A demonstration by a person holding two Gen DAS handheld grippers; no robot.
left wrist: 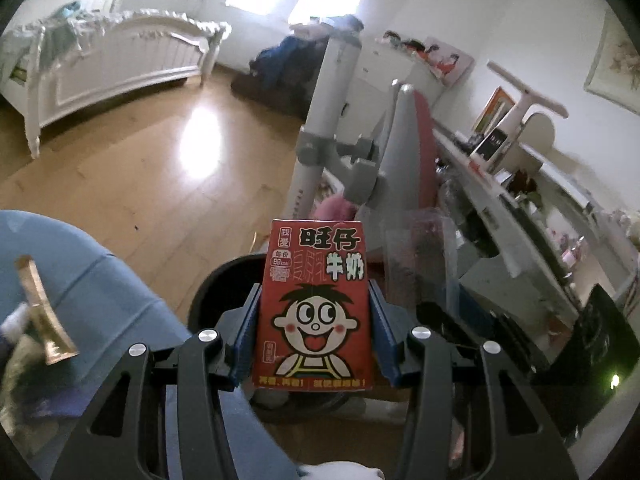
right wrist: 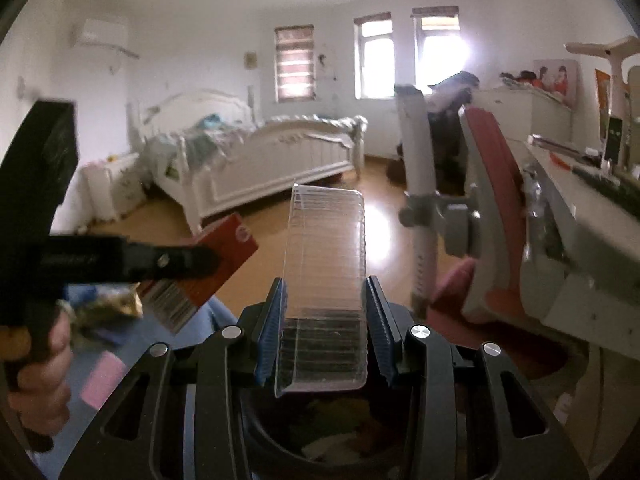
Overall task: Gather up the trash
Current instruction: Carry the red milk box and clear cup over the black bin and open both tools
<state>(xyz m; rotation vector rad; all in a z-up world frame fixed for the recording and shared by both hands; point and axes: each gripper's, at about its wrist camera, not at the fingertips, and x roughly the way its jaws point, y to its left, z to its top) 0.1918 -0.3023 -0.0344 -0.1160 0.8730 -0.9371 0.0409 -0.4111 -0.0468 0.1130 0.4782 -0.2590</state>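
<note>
Black linkage arms fill the foreground of both wrist views, with blue pads at their ends. Left claw [left wrist: 314, 330] is clamped on a red milk carton [left wrist: 316, 308], pads pressing its two narrow sides; the carton stands upright with its cartoon face toward the camera. Just behind and below it sits a black bin [left wrist: 224, 280], its rim partly hidden by the carton. To the left, a blue cloth surface [left wrist: 100, 292] carries a gold wrapper [left wrist: 42, 312].

Right claw [right wrist: 325, 330] is clamped on a clear plastic tray [right wrist: 324, 292], ribbed and see-through, which sticks out forward and upward between the pads. Beneath this claw the bin [right wrist: 280, 446] shows its dark mouth with some blurred contents I cannot make out. At the left of the right view a hand [right wrist: 40, 376] grips the other tool's handle, and the carton [right wrist: 208, 276] appears edge-on, barcode visible.

Beyond lie a wooden floor [right wrist: 320, 208], a white bed [right wrist: 256, 156], a red chair [right wrist: 492, 168] and a cluttered bench [right wrist: 568, 196] on the right.
</note>
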